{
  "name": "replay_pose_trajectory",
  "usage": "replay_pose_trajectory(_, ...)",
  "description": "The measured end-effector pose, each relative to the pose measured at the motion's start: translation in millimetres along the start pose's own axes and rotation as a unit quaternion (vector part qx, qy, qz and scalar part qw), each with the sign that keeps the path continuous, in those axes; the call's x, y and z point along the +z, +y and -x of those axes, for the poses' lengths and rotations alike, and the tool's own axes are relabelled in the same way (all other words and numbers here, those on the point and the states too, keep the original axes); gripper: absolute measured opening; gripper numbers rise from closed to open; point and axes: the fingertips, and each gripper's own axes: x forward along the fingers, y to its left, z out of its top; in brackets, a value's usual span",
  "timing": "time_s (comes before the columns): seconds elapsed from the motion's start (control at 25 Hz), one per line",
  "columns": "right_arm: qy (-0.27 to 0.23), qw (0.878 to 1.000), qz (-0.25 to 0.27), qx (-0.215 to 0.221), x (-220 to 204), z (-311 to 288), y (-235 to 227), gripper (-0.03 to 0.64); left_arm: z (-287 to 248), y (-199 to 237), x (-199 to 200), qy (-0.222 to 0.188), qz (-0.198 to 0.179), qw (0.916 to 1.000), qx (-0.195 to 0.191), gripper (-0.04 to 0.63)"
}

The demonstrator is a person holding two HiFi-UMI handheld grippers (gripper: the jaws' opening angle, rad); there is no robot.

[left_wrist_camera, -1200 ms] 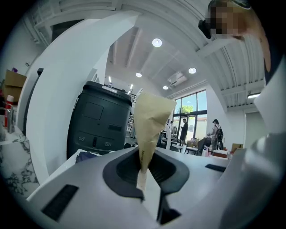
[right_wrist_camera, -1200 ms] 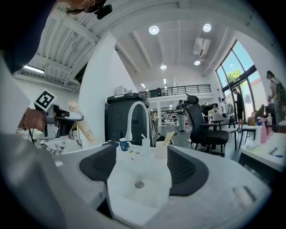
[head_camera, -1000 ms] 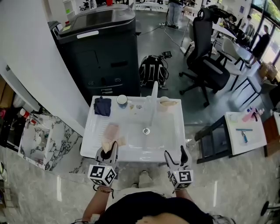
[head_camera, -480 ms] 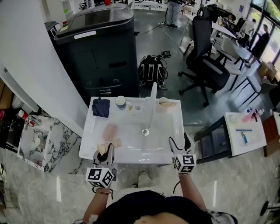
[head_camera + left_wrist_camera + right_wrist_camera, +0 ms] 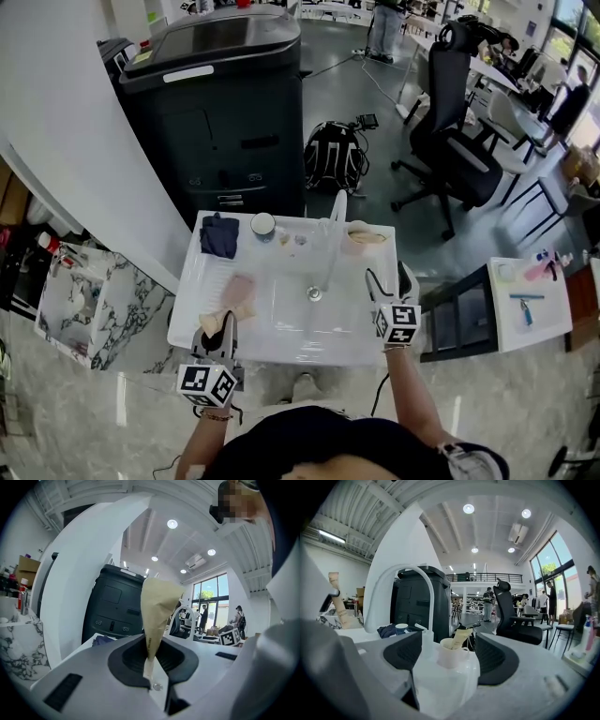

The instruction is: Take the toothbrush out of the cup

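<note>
So the toothbrush (image 5: 462, 636) is sitting in the white cup (image 5: 451, 654), in what looks like a tan paper wrapper. In the right gripper view it isn't upright. Its bottom end is down in the cup and the top end sticks out over the rim, leaning up and to the right. From the head view its long axis runs roughly left to right across the cup's mouth. The cup is at the back right corner of the white sink (image 5: 281, 345), just right of the tall curved faucet (image 5: 335, 223).

The right gripper (image 5: 389, 279) is over the right side of the sink, pointing at the cup. Its jaws are wide apart with nothing in them. The cup shows up in the gap between them but is a bit further back, not touching.

The left gripper (image 5: 151, 660) is down at the front left edge of the sink. Its jaws are clamped on a tan paper packet (image 5: 157, 605), pinched at its narrow lower end. The wider end stands nearly straight up.

Other stuff on the sink top includes a dark blue cloth (image 5: 219, 234) at the back left and a small round pot (image 5: 263, 225) next to it. There's also something pale pink (image 5: 241, 288) that I can't make out. Behind the sink is a big black cabinet (image 5: 220, 122).
</note>
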Motion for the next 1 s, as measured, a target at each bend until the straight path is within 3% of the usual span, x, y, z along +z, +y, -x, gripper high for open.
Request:
replay_pose_trajectory(0.64, 0.046, 0.996, -0.075, -0.027, -31.9, -112.7, -27.8, 0.344, -4.6, 27.0, -5.0, 0.007, 0.003, 0.9986, 0.052, 0.035)
replay_pose_trajectory(0.76, 0.05, 0.995, -0.08, -0.031, -33.3, -120.7, -32.1, 0.305, -1.4, 29.6, -5.9, 0.008, 0.001, 0.9983, 0.058, 0.035)
replay_pose_trajectory(1.0, 0.048, 0.997, -0.061, -0.025, -29.7, -127.9, -35.2, 0.09, 8.9, 37.3, -3.6, 0.003, 0.003, 0.9966, 0.082, 0.035)
